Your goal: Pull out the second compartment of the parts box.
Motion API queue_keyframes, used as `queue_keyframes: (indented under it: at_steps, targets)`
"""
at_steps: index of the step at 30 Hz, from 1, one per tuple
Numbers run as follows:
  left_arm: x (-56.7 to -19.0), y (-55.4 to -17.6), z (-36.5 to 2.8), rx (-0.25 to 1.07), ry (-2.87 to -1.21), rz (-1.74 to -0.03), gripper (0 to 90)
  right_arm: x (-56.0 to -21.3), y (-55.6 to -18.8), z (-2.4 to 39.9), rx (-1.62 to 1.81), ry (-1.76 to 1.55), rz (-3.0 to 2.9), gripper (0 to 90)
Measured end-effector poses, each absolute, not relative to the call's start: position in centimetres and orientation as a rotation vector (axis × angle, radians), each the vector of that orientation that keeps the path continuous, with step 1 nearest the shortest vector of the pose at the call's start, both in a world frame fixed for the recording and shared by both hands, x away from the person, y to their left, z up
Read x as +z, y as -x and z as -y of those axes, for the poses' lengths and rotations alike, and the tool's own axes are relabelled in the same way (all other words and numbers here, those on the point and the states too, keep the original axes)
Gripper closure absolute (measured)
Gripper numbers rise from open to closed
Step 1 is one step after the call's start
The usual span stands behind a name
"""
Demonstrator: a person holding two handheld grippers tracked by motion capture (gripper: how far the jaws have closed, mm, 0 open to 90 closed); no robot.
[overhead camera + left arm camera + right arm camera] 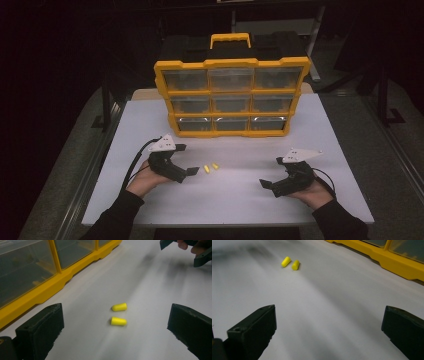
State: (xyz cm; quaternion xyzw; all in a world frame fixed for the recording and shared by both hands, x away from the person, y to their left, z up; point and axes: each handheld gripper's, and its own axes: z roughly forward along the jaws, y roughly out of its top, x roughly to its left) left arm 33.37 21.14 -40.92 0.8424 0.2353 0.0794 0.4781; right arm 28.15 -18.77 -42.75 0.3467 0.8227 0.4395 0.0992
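High view shows the two yellow earplugs (210, 168) at centre frame on the white table (320, 130), just right of the left gripper (186, 160), jaws apart, while the equally wide-open right gripper (267, 172) sits farther off at right.

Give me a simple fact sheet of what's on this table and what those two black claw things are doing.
Surface: white table
Small items: two yellow earplugs, lying side by side, apart
Storage: yellow drawer organizer, upright at the back, nine clear drawers, all shut
Left gripper: open, holds nothing, jaws aimed at the earplugs, close to them
Right gripper: open, holds nothing, farther from the earplugs
Contact: neither gripper touches anything
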Motion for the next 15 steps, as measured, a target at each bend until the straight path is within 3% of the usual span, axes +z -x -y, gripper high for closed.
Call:
queue_keyframes:
  at_steps: [15]
  targets:
    - [-40.8,-34.0,-19.9,0.198,-2.058,-0.558,0.2,-42.8,-28.2,18.7,1.304,-1.028,-2.434,0.0]
